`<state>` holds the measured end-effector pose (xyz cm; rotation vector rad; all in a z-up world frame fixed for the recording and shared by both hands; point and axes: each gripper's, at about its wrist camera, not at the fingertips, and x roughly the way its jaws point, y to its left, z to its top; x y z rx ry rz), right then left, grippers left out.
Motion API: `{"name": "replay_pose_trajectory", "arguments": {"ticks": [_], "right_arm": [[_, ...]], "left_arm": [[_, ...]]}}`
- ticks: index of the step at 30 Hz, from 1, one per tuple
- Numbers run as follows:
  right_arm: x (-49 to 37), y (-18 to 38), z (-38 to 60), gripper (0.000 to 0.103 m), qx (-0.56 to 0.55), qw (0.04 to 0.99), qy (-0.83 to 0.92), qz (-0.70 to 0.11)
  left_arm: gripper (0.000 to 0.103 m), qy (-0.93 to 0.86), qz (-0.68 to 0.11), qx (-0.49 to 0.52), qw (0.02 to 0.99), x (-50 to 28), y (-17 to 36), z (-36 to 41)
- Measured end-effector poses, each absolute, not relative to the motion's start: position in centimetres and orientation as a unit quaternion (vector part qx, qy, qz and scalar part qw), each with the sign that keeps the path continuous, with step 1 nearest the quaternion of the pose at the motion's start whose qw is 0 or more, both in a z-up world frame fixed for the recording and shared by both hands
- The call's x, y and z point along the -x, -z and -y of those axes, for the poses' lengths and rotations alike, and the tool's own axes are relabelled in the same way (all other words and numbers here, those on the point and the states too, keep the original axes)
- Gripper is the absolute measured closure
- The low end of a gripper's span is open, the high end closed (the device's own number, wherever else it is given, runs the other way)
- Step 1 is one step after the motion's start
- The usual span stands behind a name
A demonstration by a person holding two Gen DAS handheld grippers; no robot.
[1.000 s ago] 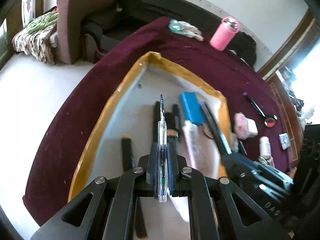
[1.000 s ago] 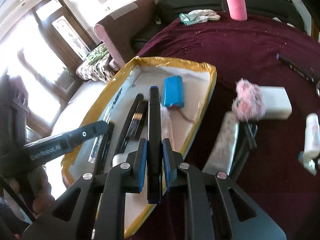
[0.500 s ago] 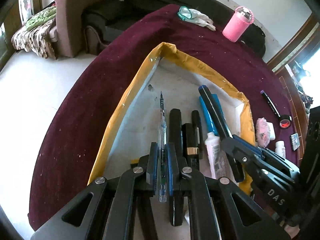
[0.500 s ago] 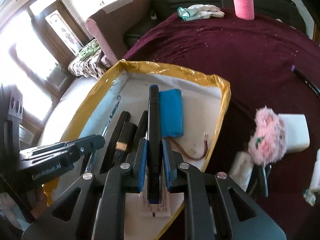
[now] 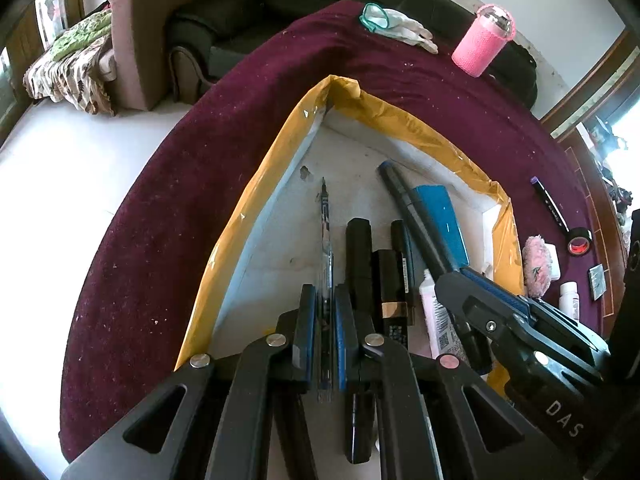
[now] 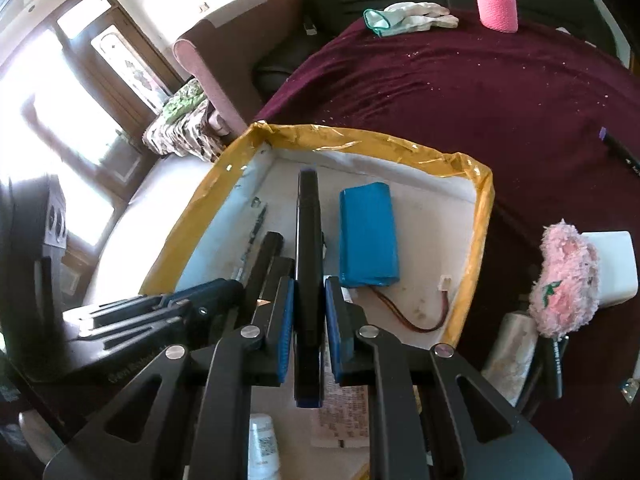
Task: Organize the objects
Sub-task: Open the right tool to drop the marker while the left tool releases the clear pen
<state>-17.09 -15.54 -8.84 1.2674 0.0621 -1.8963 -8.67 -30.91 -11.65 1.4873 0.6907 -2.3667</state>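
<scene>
A shallow white tray with a yellow taped rim (image 5: 256,184) (image 6: 360,136) lies on the maroon cloth. My left gripper (image 5: 322,312) is shut on a clear ballpoint pen (image 5: 325,232), held low over the tray's left side beside black tubes (image 5: 358,256). My right gripper (image 6: 308,304) is shut on a black marker (image 6: 308,232) (image 5: 404,204), held over the tray's middle just left of a blue battery pack (image 6: 368,236) (image 5: 440,220). The right gripper body (image 5: 516,320) shows at the left view's right, the left gripper body (image 6: 160,312) at the right view's left.
Outside the tray on the cloth lie a pink fluffy item (image 6: 564,280) on a white block (image 6: 612,264), a small white bottle (image 5: 570,300), a tape roll (image 5: 580,240) and a purple-capped pen (image 5: 548,204). A pink bottle (image 5: 482,44) and gloves (image 5: 396,26) sit at the far edge.
Both grippers have moved forward and lower over the tray with their pens. The tray looks larger and nearer, and the black marker now lies closer to the blue battery pack.
</scene>
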Motion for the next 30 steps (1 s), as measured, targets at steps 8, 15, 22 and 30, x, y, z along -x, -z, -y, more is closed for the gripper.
{"name": "replay_pose_trajectory", "arguments": {"ticks": [8,15,22,30], "right_arm": [[16.8,8.6,16.5,0.09,-0.502,0.412,0.759,-0.038],[17.1,8.9,17.4,0.09,-0.505,0.404,0.761,-0.046],[17.9,8.8,15.5,0.087,-0.524,0.428,0.736,-0.003],[14.7,5.1,5.7,0.066,-0.47,0.448,0.76,0.033]], "left_arm": [[0.096,0.815,-0.236,-0.513,0.131,8.8,11.6,30.8],[0.096,0.814,-0.242,-0.512,0.129,8.8,11.9,30.7],[0.087,0.827,-0.245,-0.489,0.132,7.4,10.3,30.4],[0.044,0.879,-0.244,-0.403,0.08,4.3,5.7,23.8]]}}
